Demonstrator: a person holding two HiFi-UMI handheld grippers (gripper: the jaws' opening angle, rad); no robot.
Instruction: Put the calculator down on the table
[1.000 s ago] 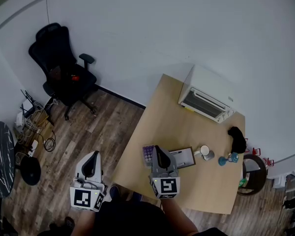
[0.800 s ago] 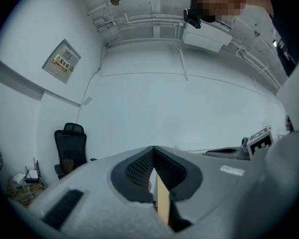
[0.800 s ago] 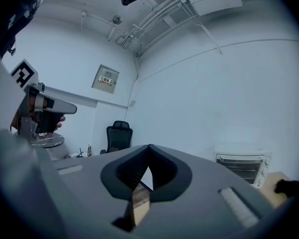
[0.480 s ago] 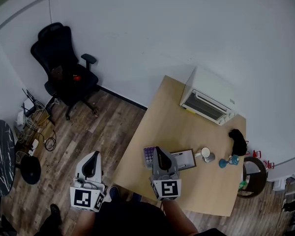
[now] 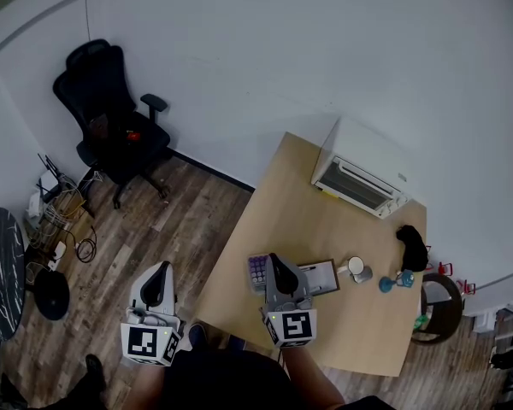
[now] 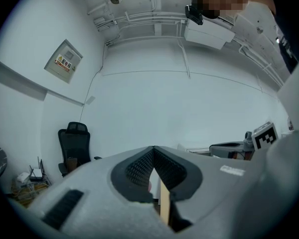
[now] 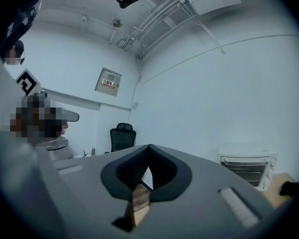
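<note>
I read both claws as pressed together and empty. In its own view the right gripper has its jaws meeting at the tip. So do the jaws of the left gripper, which hangs over the wood floor off the table's left side.

The small flat calculator with purple keys lies on the light wooden table near its front-left corner, just beside the right gripper's tip. I cannot tell whether the two touch.

I judge the set-down as good as done, so the care now is in leaving. I would draw the right gripper straight back toward myself, level, without swinging left, since a nudge could push the calculator toward the near edge. The dark-framed flat pad just to the right leaves little room to sidestep.
</note>
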